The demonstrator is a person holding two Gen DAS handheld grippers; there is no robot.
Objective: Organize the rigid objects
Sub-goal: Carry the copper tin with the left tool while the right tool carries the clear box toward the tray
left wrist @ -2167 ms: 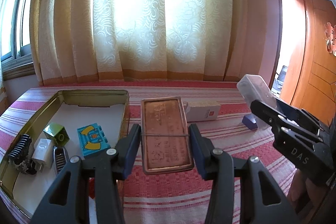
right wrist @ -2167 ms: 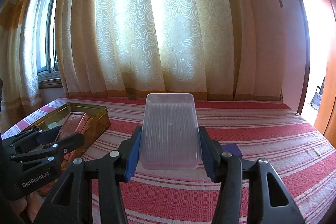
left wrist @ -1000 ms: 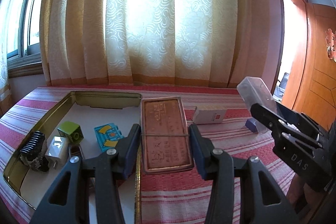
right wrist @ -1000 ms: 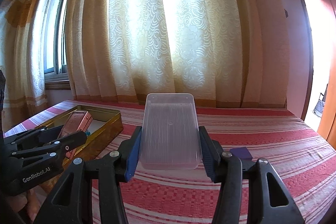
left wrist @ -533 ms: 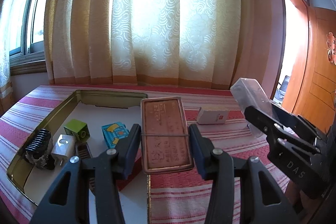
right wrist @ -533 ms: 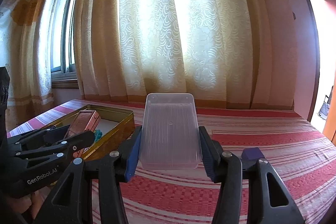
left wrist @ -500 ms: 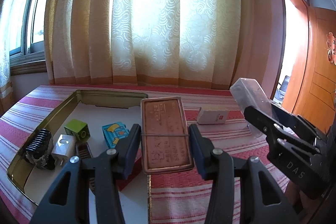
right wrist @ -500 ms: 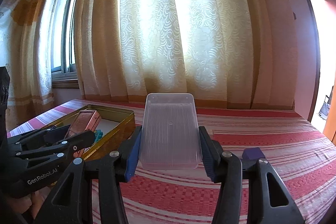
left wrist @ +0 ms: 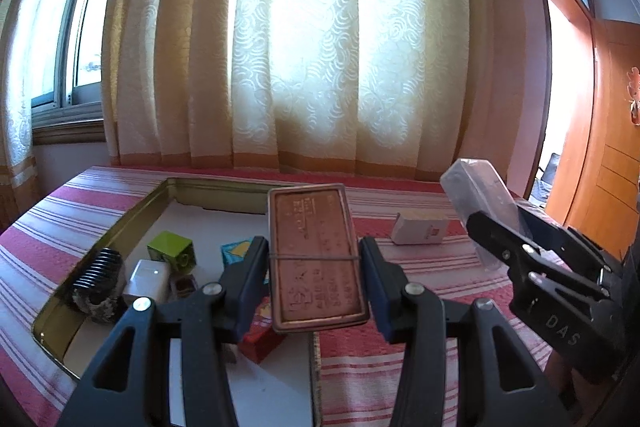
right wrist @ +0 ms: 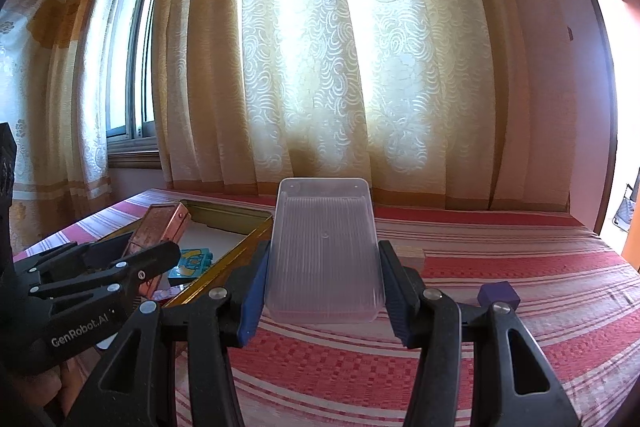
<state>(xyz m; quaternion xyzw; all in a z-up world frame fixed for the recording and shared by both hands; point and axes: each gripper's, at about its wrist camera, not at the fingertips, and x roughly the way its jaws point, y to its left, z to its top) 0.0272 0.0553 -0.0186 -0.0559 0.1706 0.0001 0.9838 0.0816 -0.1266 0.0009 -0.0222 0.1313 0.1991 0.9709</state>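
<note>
purple block (right wrist: 499, 294) only right-wrist view

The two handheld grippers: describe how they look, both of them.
Both are black plastic clamp-style tools with triangular cut-outs, silver pivot screws and blue pads on the inner finger faces. The left gripper bears white "GenRobot.AI" lettering on its side; the right gripper shows "DAS" from the other camera. No cables or sleeves are visible.

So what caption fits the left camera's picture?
Left gripper holds a copper tin over an open gold tin tray of small objects.
</note>
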